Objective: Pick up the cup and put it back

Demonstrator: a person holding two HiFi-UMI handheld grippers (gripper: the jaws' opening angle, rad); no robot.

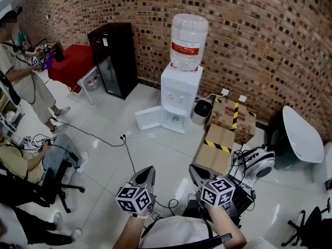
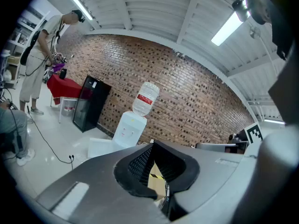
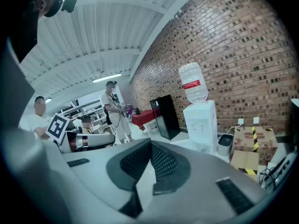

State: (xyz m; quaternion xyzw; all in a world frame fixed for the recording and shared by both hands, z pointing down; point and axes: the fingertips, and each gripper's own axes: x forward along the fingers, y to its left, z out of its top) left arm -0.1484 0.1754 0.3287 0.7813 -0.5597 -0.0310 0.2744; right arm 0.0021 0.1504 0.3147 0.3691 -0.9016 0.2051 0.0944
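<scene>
My left gripper (image 1: 147,171) and right gripper (image 1: 193,168) hung side by side above the white tiled floor (image 1: 104,134), both tipped slightly downward toward a water dispenser (image 1: 179,95) against the brick wall (image 1: 259,35). The jaws of each were pressed together at the tips, with nothing between them. A black cabinet (image 1: 114,58) stood left of the dispenser, with a small bin (image 1: 201,111) and cardboard boxes (image 1: 220,149) to its right. A person (image 1: 23,79) stood by a red table (image 1: 72,64) in the far left corner. The cup could not be made out in any view.
</scene>
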